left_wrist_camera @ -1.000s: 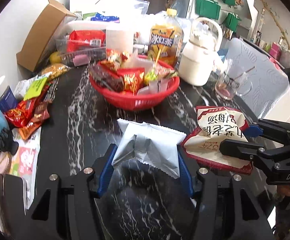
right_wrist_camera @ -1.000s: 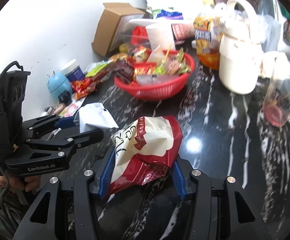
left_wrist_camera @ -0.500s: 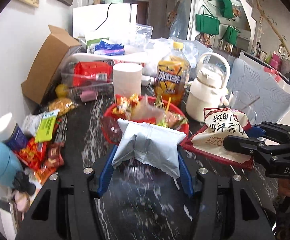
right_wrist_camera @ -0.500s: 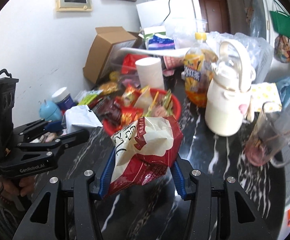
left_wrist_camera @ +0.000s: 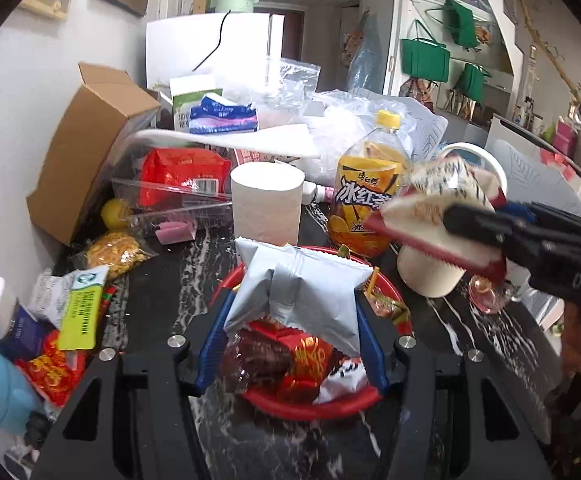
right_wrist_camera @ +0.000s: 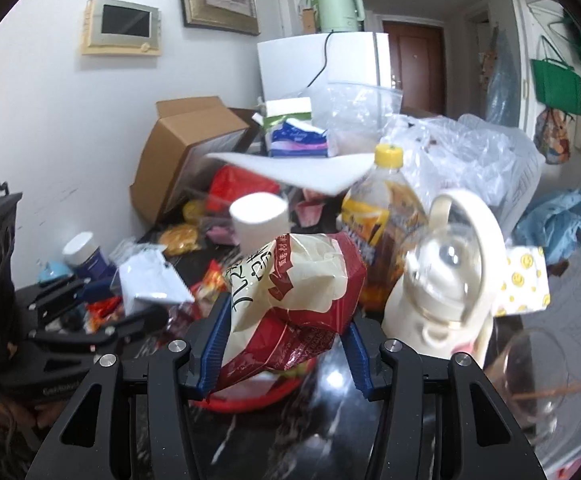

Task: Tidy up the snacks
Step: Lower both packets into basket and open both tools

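**A:** Left tongs (left_wrist_camera: pixel 292 344) are clamped on the pale grey sealed foil snack pouch (left_wrist_camera: pixel 298 292), right tongs (right_wrist_camera: pixel 282 344) on the red-and-cream crinkly snack bag (right_wrist_camera: pixel 290 296). Both packs hang in the air above the round red plastic basket (left_wrist_camera: pixel 310 408).

**B:** Both look light and puffy, probably easy to crush, and the film seems slippery. Pinching mid-pack across the sides, as the person does, looks safest.

**A:** The basket's already stuffed with wrappers. Close behind it on the black marbled surface (left_wrist_camera: pixel 162 300) are the white paper roll (left_wrist_camera: pixel 266 204), the yellow-capped iced tea bottle (left_wrist_camera: pixel 366 196) and the cream kettle (right_wrist_camera: pixel 446 280), with a stemmed glass (right_wrist_camera: pixel 530 376) on the right.

**B:** The glass looks the easiest to knock.
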Available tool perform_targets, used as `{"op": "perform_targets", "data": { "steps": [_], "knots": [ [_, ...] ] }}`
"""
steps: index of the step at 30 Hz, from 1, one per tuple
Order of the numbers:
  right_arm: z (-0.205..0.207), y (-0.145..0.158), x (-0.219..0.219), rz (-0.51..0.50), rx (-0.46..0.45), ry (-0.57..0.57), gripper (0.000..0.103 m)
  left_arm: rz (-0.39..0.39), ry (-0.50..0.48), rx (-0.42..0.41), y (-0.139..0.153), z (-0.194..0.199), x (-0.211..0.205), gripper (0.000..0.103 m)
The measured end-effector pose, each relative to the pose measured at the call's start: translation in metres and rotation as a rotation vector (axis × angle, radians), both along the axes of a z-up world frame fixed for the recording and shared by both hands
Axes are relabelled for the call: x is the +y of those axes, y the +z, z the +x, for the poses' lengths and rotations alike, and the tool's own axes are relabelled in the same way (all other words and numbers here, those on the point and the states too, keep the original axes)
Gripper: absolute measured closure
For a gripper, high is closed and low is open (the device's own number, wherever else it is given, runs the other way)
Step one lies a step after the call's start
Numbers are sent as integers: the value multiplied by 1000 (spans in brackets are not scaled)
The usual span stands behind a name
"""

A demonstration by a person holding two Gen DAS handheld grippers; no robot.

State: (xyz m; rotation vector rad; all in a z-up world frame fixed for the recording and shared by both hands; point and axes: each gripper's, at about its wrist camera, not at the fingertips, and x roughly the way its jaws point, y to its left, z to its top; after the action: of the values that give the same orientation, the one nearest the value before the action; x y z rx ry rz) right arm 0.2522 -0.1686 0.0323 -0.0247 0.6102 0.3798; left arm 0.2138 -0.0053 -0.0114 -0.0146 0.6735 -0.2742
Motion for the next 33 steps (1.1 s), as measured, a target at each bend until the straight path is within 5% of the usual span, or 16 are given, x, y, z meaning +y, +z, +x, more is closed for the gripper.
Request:
{"op": "perform_targets", "data": {
  "steps": [7, 11, 23, 33],
  "knots": [
    [44, -17, 15, 0, -2, 41, 52, -6, 27, 47, -23, 21, -1, 47],
    [61, -34, 17, 60, 94, 100, 52, -10, 0, 97, -37, 27, -3, 47],
    [62, -63, 37, 38, 172, 181, 54, 85, -20, 99, -49, 24, -19, 47],
    [65, -64, 37, 5, 213, 181, 54, 59, -21, 113, -49, 27, -18, 45]
  ]
}}
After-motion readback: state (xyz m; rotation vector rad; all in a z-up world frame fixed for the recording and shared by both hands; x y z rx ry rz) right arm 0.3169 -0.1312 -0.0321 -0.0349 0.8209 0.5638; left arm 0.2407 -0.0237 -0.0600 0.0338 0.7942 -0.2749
